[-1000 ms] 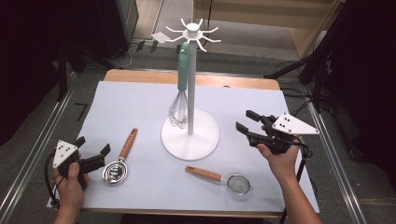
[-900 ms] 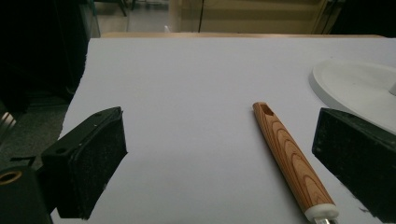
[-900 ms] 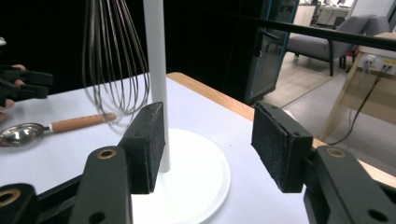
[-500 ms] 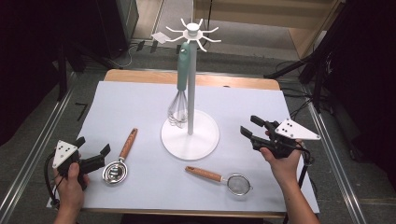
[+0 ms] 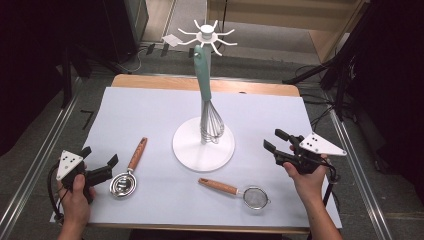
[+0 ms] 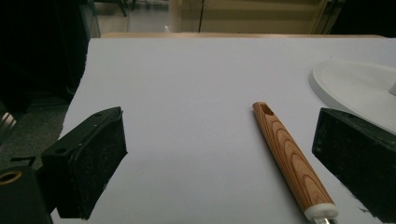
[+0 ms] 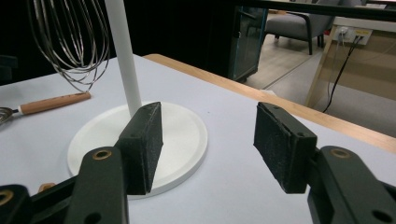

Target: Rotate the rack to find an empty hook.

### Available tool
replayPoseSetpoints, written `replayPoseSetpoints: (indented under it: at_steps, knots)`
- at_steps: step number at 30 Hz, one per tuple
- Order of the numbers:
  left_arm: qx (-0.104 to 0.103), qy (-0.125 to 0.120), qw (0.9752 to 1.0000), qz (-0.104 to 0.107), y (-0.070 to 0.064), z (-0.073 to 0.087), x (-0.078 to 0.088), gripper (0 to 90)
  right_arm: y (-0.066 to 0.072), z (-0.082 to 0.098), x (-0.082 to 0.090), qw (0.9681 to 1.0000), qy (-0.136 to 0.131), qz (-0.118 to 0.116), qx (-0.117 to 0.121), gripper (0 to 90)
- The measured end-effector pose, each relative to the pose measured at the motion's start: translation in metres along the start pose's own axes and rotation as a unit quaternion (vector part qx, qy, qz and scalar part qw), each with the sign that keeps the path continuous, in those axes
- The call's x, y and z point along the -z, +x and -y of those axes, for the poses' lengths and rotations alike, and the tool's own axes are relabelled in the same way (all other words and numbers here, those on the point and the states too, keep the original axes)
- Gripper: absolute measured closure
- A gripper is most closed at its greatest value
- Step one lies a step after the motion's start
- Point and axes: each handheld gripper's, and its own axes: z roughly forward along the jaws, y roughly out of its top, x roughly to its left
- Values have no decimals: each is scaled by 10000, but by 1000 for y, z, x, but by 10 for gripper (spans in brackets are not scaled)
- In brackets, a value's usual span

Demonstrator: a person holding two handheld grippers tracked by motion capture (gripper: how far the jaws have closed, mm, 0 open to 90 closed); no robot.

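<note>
Right tool [image 5: 274,146] empty, jaws parted; strainer [image 5: 256,197] lies below-left on bench [image 5: 150,105], wooden handle running away leftward; right hand nearer.

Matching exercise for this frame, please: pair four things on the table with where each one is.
Things:
1. whisk
2. small sieve
3. round metal strainer
4. left gripper

Places:
A. lying near the table's front edge, right of the stand's base
B. hanging from the white stand
C. held at the table's left front, jaws open and empty
D. lying just right of the left gripper, wooden handle pointing away from the person

Pairs: 1-B, 2-A, 3-D, 4-C
</note>
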Motion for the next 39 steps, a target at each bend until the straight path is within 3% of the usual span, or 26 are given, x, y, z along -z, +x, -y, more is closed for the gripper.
replayPoseSetpoints:
  at_steps: [19,29,35,39]
  knots:
    - [-1,0,10000,-5,0,0,0,36,-18,31,13,9990,239,318,-215,436]
    - [-19,-3,10000,-16,-1,0,-1,36,-23,45,19,9977,497,443,-161,427]
    - [-52,6,10000,-20,-1,0,-1,36,-16,49,10,9964,826,193,44,423]
    - [-61,3,10000,-24,-2,0,-1,36,-12,50,7,9955,941,69,37,423]
